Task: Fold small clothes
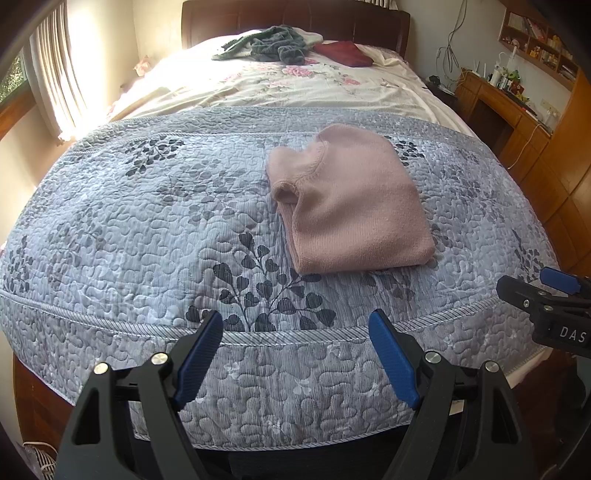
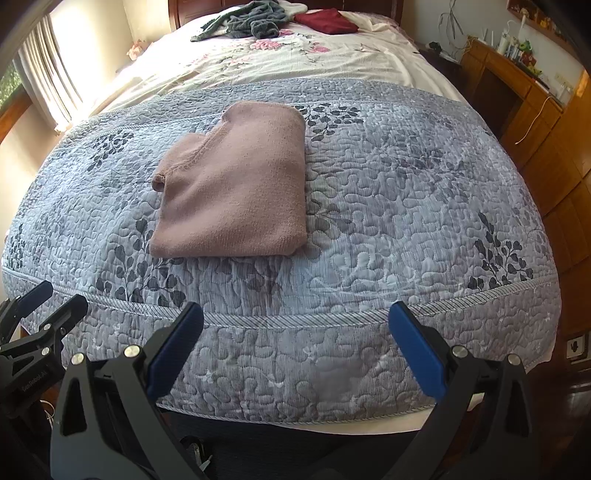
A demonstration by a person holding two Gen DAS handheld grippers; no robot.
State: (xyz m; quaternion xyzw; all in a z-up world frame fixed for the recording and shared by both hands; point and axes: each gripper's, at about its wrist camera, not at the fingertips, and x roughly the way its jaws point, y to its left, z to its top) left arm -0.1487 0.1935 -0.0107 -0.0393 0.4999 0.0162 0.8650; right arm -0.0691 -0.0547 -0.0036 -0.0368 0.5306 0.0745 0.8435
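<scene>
A dusty pink knit sweater [image 1: 351, 203] [image 2: 236, 184] lies folded into a compact rectangle on the grey-blue quilted bedspread [image 1: 147, 229] [image 2: 406, 206], its collar facing left. My left gripper [image 1: 297, 323] hangs open over the foot edge of the bed, well short of the sweater, nothing between its blue pads. My right gripper [image 2: 295, 314] is also open and empty, back from the sweater's near edge. Each gripper shows at the side of the other's view: the right gripper [image 1: 546, 295], the left gripper [image 2: 48, 302].
At the head of the bed lie a crumpled grey-green garment [image 1: 273, 46] [image 2: 247, 18] and a dark red garment [image 1: 345, 51] [image 2: 327, 20] on a floral sheet [image 1: 295, 85]. A wooden desk and shelves [image 1: 517, 107] line the right wall. A curtained window [image 1: 55, 81] is at left.
</scene>
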